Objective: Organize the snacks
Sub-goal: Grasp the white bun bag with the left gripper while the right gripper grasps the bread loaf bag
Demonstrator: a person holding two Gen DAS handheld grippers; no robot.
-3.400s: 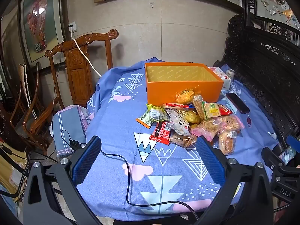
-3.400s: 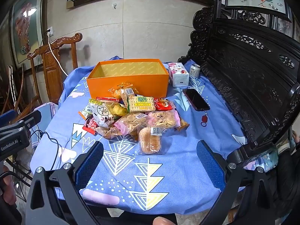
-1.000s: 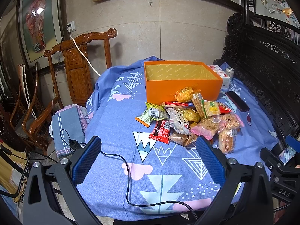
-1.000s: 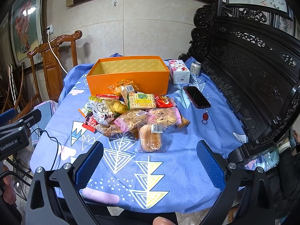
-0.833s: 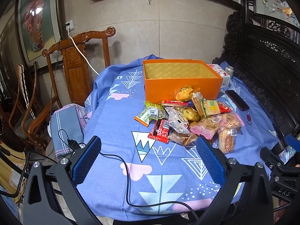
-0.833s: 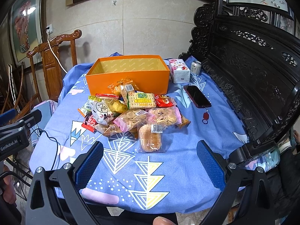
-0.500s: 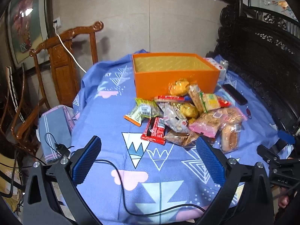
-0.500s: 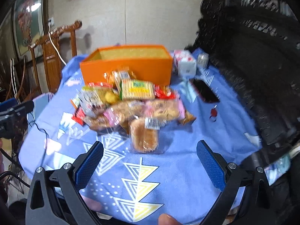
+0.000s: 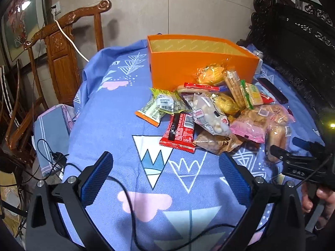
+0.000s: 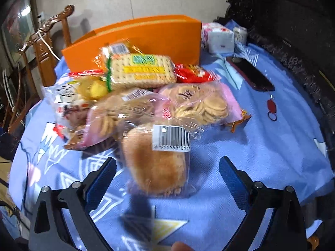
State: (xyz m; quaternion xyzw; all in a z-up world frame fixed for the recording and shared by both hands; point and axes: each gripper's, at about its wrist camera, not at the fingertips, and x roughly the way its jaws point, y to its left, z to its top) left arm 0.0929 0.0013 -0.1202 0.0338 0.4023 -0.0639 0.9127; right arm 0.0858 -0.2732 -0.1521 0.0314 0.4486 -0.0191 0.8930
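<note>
A pile of snack packets (image 9: 211,113) lies on the blue patterned cloth in front of an open orange box (image 9: 201,60). My left gripper (image 9: 165,175) is open above bare cloth, just short of a red packet (image 9: 180,131). My right gripper (image 10: 167,173) has come low over a clear-wrapped bread bun (image 10: 155,159) with a barcode label. The bun lies between the blue pads without touching them, and the jaws are closing. Behind the bun sit pink bags of round biscuits (image 10: 199,104) and a cracker pack (image 10: 140,71). The right gripper's tips (image 9: 278,150) show at the left view's right edge.
A black phone (image 10: 249,73), a red key tag (image 10: 272,106), a white tissue pack (image 10: 217,37) and a can (image 10: 239,34) lie right of the box. A carved wooden chair (image 9: 62,48) stands left, dark carved furniture (image 9: 297,41) right. A black cable (image 9: 125,198) crosses the near cloth.
Both grippers have dropped and moved in toward the pile. The right one now has the wrapped bun between its pads. The snacks have not moved.
</note>
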